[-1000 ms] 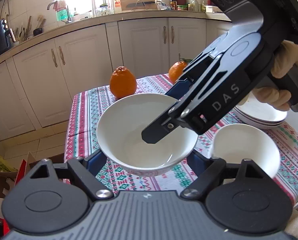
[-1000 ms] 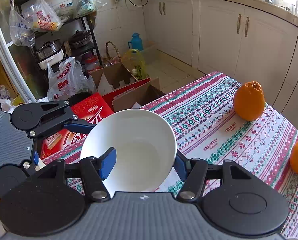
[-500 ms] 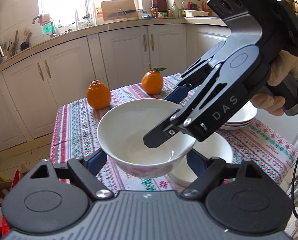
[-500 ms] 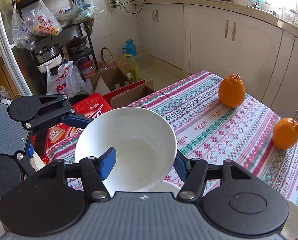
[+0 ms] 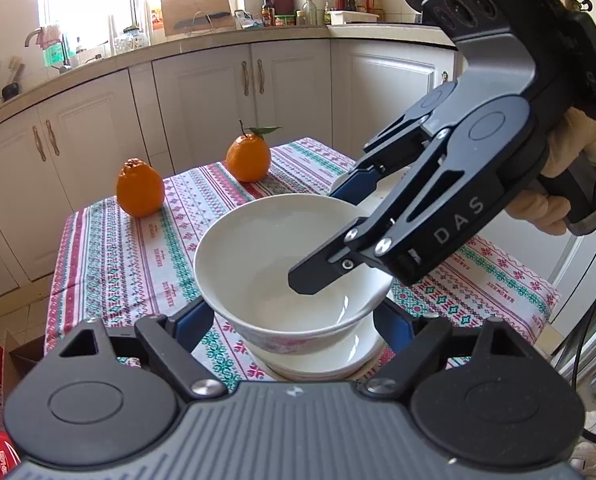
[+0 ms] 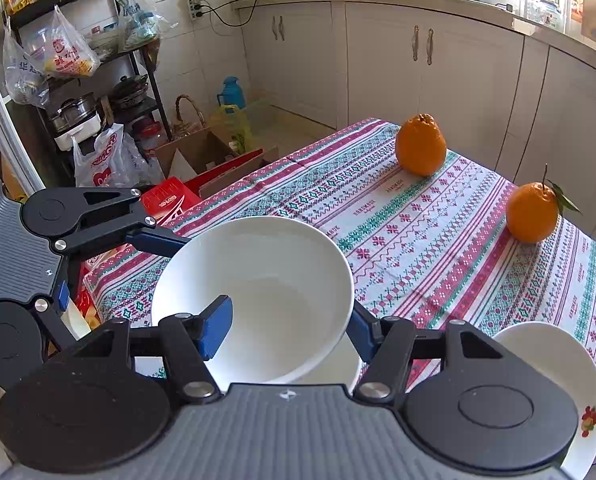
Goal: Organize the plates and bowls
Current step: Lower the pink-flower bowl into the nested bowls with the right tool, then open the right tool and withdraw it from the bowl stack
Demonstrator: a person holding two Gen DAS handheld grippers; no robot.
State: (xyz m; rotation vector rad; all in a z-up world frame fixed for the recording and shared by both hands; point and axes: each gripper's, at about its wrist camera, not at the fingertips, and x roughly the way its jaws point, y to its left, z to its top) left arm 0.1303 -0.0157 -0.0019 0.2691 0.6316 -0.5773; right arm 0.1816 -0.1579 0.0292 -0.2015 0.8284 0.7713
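Observation:
A white bowl [image 5: 282, 264] with a pink pattern low on its side is held by both grippers just above a second white bowl [image 5: 349, 354], whose rim shows under it. My left gripper [image 5: 294, 320] grips the bowl across its sides. My right gripper [image 6: 288, 328] is shut on the bowl's rim [image 6: 254, 300], one finger inside and one outside. In the left wrist view the right gripper [image 5: 337, 232] reaches in from the right. A stack of white plates [image 6: 565, 364] lies at the right.
Two oranges [image 5: 140, 186] [image 5: 249, 158] stand on the far part of the patterned tablecloth [image 5: 130, 248]. White cabinets stand beyond the table. Boxes and bags crowd the floor [image 6: 178, 160] to the left of the table.
Both grippers have carried the bowl to the right, from the table's left part to directly over the second bowl. The oranges now appear farther away.

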